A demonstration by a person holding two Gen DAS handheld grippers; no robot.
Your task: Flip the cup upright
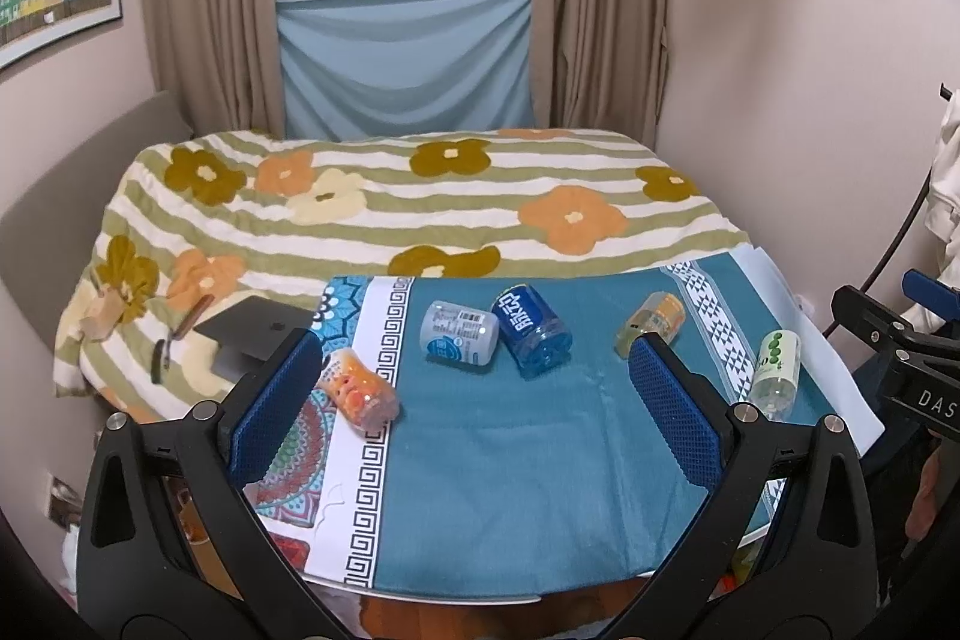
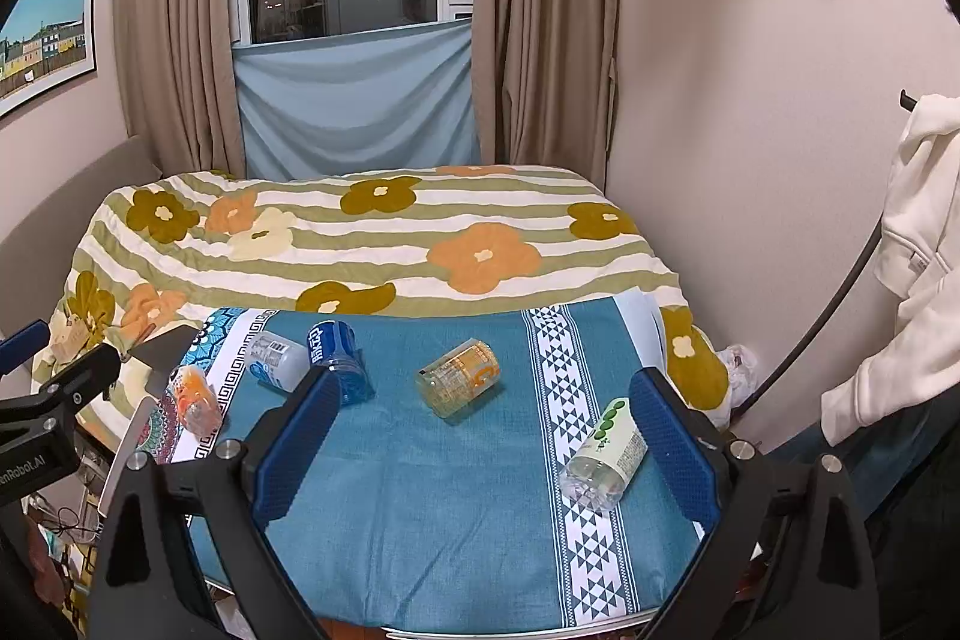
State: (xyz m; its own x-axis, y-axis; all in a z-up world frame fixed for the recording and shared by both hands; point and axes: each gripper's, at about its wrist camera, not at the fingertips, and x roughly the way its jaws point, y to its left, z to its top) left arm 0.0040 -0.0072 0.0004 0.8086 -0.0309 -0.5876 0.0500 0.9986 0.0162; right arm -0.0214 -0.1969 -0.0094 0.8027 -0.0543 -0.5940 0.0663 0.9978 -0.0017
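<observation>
Between spread jaws, toppled cups [image 2: 459,379].

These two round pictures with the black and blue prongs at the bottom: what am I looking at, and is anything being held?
No robot here: a person holds a two-fingered grasping tool in each hand, each with a wide-angle camera looking along its fingers. One picture comes from the left tool, the other from the right tool. Both are open and hold nothing.

On the blue tablecloth five cups lie on their sides: a red-orange cup, a pale blue cup, a dark blue cup, an orange cup and a green-and-white cup. Behind is a bed with a flowered blanket; a laptop lies on it.
</observation>
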